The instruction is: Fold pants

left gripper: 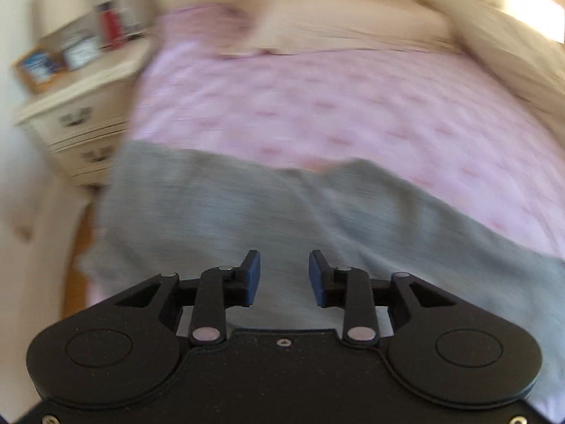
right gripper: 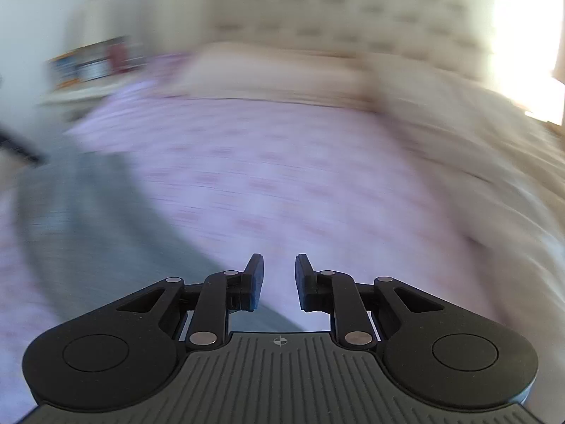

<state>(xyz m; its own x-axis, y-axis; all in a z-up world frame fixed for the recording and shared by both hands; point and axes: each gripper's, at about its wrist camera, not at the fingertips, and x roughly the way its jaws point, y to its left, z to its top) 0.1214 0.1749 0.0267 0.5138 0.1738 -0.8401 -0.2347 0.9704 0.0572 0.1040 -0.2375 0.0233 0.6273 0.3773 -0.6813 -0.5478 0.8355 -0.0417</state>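
Grey pants [left gripper: 268, 212] lie as a long flat band across the pink bedspread [left gripper: 317, 106]. Left gripper [left gripper: 284, 277] and right gripper [right gripper: 279, 281] both hang spread and empty. Looks like one fold is made, with more folds left.

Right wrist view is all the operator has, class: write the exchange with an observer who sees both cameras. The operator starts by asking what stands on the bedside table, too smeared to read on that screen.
Observer: On the nightstand there is a red bottle beside some boxes.
Operator: Is the left gripper holding the pants?
Observer: No. The left gripper is open, with nothing between its pads, above the grey pants.
Operator: How do the pants lie over there?
Observer: They stretch in a band across the pink bedspread, their left end near the bed's edge by the nightstand.
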